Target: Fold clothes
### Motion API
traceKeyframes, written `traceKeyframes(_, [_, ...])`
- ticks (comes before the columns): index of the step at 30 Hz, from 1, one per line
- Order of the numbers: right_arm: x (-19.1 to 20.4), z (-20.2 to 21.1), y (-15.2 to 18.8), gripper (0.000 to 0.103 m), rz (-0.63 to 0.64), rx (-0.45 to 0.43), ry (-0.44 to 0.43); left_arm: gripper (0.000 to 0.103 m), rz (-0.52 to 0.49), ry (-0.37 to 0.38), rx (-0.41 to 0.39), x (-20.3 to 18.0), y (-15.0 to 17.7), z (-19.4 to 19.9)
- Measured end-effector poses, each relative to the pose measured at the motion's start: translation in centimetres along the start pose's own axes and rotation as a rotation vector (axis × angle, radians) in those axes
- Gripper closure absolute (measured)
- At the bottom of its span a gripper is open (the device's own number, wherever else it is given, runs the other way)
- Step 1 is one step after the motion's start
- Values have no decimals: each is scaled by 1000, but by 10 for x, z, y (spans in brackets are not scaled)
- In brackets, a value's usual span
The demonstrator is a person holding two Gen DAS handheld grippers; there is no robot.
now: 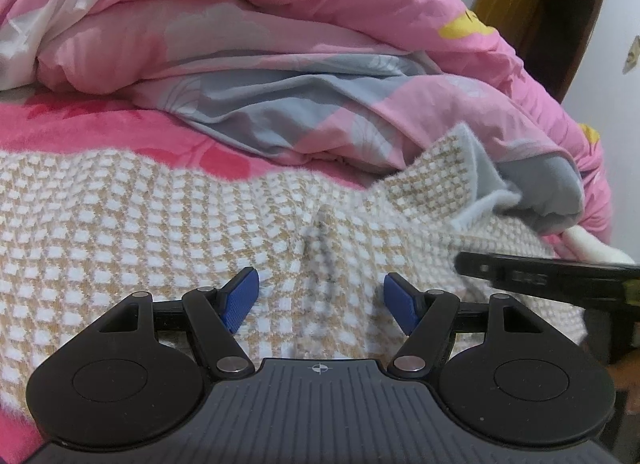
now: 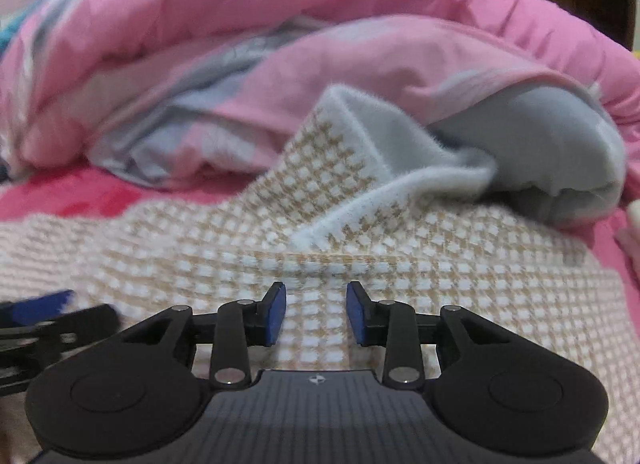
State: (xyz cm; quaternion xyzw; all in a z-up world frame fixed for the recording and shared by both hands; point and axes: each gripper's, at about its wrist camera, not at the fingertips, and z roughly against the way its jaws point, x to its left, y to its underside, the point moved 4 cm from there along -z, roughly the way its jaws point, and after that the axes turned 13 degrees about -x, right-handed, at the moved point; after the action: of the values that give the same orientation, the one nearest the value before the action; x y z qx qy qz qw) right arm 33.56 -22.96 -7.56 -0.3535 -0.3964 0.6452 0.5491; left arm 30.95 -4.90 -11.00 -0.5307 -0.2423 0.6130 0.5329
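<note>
Clearly the folding is at an early or middle stage. In the left wrist view, the left gripper (image 1: pixel 320 300) hovers over a tan-and-white checked knit garment (image 1: pixel 140 232) spread across a pink floral bed cover (image 1: pixel 100 132), its blue pads (image 1: pixel 240 300) spread well apart with nothing pinched between them. The cloth lies mostly flat here, with a small crease ahead of the jaws. At its far right a corner (image 1: pixel 452 168) stands turned up against a heaped pink quilt (image 1: pixel 280 24), and the tip of the right gripper (image 1: pixel 540 276) enters from the right edge

In the right wrist view, the right gripper (image 2: pixel 316 312) sits low over the same garment (image 2: pixel 480 284), jaws part open and empty, only cloth showing beneath the gap. Ahead, a flap with a fuzzy white hem (image 2: pixel 360 208) is folded back over the checked body, its pale underside (image 2: pixel 400 136) showing, and it leans on the quilt (image 2: pixel 400 24)

So, as I judge it, one flap may be turned over, but untidily; no neat stack is visible. Smoothing, further folds and squaring the edges all seem left to do
</note>
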Motion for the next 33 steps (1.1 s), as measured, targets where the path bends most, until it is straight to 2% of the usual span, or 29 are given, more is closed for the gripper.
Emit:
traceKeyframes(4, [11, 29, -5, 68, -27, -41, -53, 34, 59, -33, -20, 9, -10, 9])
traceKeyframes(11, [58, 54, -6, 68, 20, -25, -165, 34, 49, -111, -31, 27, -41, 59])
traceKeyframes(16, [100, 65, 0, 68, 36, -7, -251, 33, 29, -203, -116, 57, -66, 111])
traceKeyframes(21, [141, 79, -7, 68, 44, -12, -330, 33, 7, -342, -221, 102, -84, 154])
traceKeyframes(26, [182, 83, -31, 65, 27, -26, -413, 33, 15, -489, -303, 146, -86, 172])
traceKeyframes(29, [208, 81, -43, 64, 5, -23, -460, 33, 31, -537, -331, 165, -85, 180])
traceKeyframes(33, [242, 77, -57, 64, -16, -13, -519, 33, 72, -565, -363, 184, -85, 189])
